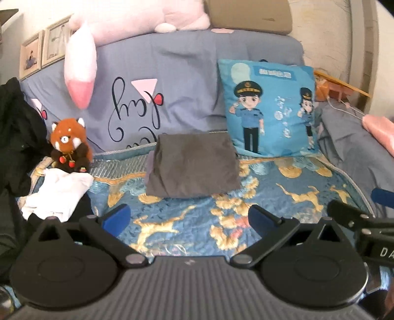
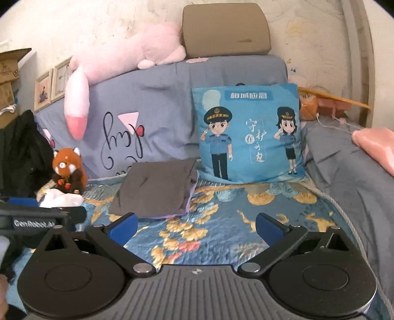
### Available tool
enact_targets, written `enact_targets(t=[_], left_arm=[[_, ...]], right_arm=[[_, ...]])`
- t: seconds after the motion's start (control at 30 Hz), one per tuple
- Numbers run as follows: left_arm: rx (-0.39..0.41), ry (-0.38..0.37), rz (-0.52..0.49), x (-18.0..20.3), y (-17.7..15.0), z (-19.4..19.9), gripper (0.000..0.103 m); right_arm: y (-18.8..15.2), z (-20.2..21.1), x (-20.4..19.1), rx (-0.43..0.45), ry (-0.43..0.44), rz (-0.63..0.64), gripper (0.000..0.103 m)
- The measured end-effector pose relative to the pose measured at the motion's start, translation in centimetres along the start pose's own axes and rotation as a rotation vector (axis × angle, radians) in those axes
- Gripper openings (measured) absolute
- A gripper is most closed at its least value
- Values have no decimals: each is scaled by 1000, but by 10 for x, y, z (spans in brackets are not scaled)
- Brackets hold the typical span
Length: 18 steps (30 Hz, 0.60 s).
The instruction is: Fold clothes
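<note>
A grey garment (image 1: 193, 166) lies folded in a flat rectangle at the sofa's (image 2: 221, 233) back edge beside the cushion (image 2: 248, 134), while both grippers, left (image 1: 189, 219) and right (image 2: 197, 227), hover before it, jaws spread and empty.

The folded garment (image 1: 193, 167) lies on the sofa seat (image 1: 187, 221), at its back, against the backrest (image 1: 172, 73). Just right of the garment a cushion (image 1: 269, 108) leans on the backrest. Left of the garment sits a plush toy (image 1: 70, 145), with a crumpled cloth (image 1: 55, 194) in front of it. Above and behind the garment, a large plush (image 1: 138, 22) lies along the backrest top, one limb hanging down. Further left, a dark heap (image 1: 17, 137) fills the seat's end.
</note>
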<state>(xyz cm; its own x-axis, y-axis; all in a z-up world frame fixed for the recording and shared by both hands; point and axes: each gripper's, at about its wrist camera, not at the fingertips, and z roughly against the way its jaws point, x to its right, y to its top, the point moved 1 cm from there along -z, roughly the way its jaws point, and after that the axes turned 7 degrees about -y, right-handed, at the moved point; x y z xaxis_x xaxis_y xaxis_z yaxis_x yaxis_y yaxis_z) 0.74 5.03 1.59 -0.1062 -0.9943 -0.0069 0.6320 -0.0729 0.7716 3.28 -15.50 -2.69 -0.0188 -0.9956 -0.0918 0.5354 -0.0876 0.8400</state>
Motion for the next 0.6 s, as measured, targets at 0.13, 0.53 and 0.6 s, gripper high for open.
enact_targets(t=[0.13, 0.53, 0.6], left_arm=[[-13, -27, -6, 14, -11, 14, 103], [-23, -54, 25, 15, -15, 19, 103], [-25, -51, 30, 13, -15, 18, 103]], right_arm=[[-4, 16, 1, 6, -18, -5, 103], [-6, 25, 1, 14, -29, -22, 103], [-7, 26, 1, 15, -29, -25, 103]])
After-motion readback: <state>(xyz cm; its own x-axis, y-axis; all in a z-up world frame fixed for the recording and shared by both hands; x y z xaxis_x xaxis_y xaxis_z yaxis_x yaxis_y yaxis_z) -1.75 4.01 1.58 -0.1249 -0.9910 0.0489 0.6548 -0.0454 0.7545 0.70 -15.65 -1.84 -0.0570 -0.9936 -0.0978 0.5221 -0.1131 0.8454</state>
